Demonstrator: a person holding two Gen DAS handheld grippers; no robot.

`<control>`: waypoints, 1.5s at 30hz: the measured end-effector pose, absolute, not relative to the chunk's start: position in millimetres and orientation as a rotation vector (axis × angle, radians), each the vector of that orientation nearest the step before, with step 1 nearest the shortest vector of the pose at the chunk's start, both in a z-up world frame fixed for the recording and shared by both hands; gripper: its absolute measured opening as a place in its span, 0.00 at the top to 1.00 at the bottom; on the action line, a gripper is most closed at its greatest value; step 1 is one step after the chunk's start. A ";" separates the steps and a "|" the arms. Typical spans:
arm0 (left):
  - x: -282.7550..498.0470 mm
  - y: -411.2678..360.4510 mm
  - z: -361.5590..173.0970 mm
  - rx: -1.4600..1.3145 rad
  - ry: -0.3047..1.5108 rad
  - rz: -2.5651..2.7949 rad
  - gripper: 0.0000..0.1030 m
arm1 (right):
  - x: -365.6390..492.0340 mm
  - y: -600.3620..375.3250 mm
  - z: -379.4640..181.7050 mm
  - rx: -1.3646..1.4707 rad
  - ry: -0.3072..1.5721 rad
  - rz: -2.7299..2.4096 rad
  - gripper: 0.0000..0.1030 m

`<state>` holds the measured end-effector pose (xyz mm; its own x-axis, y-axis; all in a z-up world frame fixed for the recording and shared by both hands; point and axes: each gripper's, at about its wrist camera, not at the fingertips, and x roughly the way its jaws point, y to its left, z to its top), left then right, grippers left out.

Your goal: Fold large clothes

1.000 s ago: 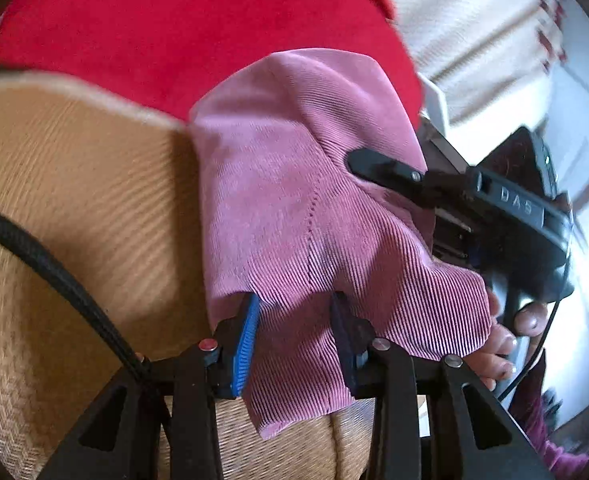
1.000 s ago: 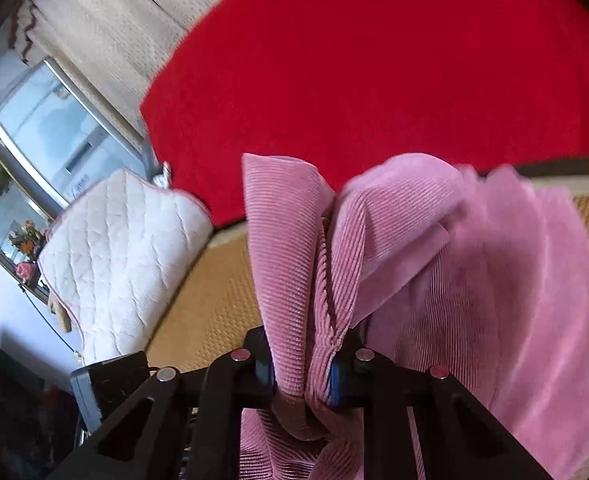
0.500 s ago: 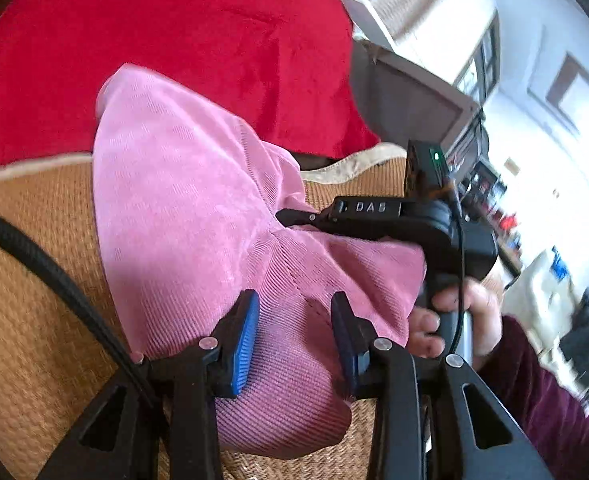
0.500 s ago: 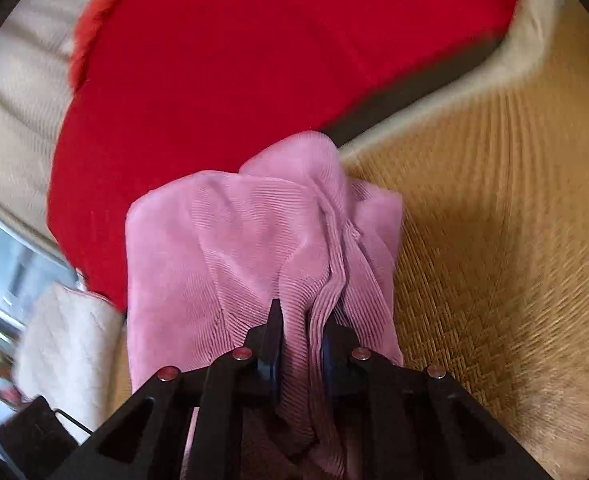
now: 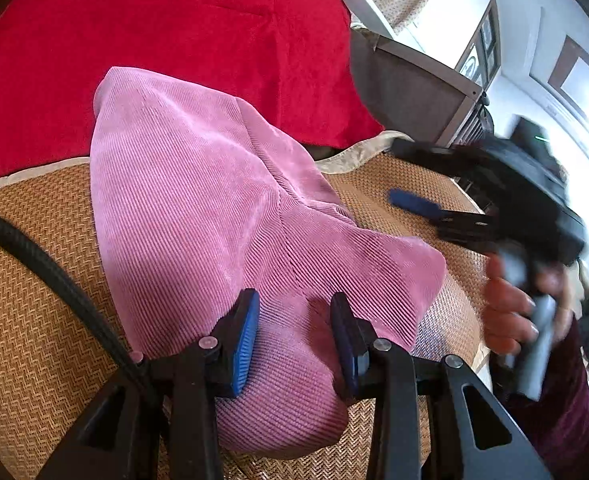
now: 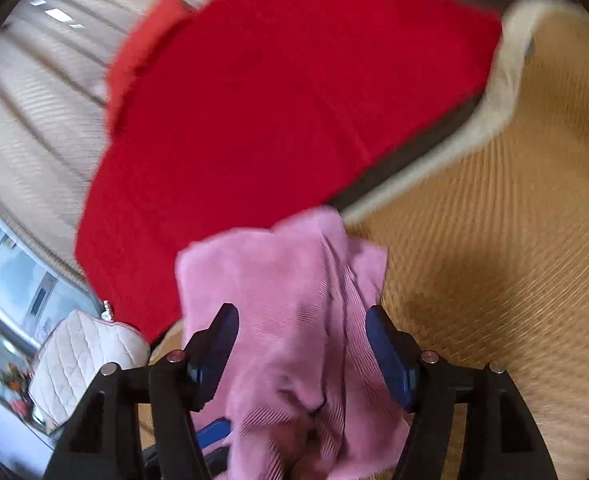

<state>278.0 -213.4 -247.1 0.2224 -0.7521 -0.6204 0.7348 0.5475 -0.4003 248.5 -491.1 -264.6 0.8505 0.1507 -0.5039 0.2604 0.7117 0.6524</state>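
Woven straw matting point(image 5: 34, 280), tan and finely ribbed, was seen across the lower part of both views, and it was bordered by a pale cloth edge point(image 5: 358, 152). Beyond this edge a red blanket point(image 5: 174, 40) of soft, smooth fabric filled the upper part of each frame.

On the mat a pink corduroy garment point(image 5: 198, 208) was laid in a folded heap, its upper corner reaching over the red blanket. In the left wrist view bare mat was left to the right of the garment, and more bare mat was seen at the right of the right wrist view.

A part of the garment was held between the blue pads of the left gripper point(image 5: 294, 328), whose jaws were set narrow. The right gripper point(image 6: 302, 352) had just been opening; its jaws were seen wide, with the garment point(image 6: 294, 300) lying between them but not pressed by the pads. It was blurred at the right edge of the left wrist view, held by a hand point(image 5: 510, 312) in a dark red sleeve point(image 5: 566, 420). A black cable point(image 5: 46, 268) was seen at the left.
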 end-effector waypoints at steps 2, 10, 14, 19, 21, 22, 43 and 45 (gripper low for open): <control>278.5 -215.4 -246.7 -0.019 0.873 -1.024 0.64 | 232.6 -478.2 -251.1 0.725 0.554 -0.041 0.41; 283.6 -218.7 -243.5 -0.055 0.890 -1.030 0.64 | 234.4 -439.1 -268.8 0.693 0.702 0.025 0.71; 288.7 -196.9 -234.6 -0.140 0.934 -1.056 0.63 | 250.6 -447.3 -313.6 0.733 0.840 -0.046 0.71; 276.4 -179.3 -219.7 -0.016 0.839 -0.970 0.55 | 251.8 -434.1 -307.1 0.628 0.836 -0.069 0.72; 267.2 -192.6 -235.5 0.125 0.827 -0.921 0.53 | 254.4 -433.9 -308.7 0.642 0.841 -0.065 0.72; 258.0 -199.9 -239.9 0.211 0.784 -0.905 0.51 | 260.1 -432.2 -309.6 0.653 0.847 -0.062 0.72; 259.3 -195.4 -240.5 0.200 0.782 -0.953 0.49 | 465.2 -451.1 -295.3 0.592 1.010 0.109 0.74; 262.0 -193.1 -240.1 0.171 0.785 -0.964 0.48 | 475.3 -458.4 -326.7 0.662 1.046 0.142 0.78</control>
<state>262.0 -193.1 -240.1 0.3235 -0.6714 -0.6668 0.7890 0.5804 -0.2016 475.3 -458.4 -326.7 0.5111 0.4121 -0.7543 0.1953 0.7989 0.5688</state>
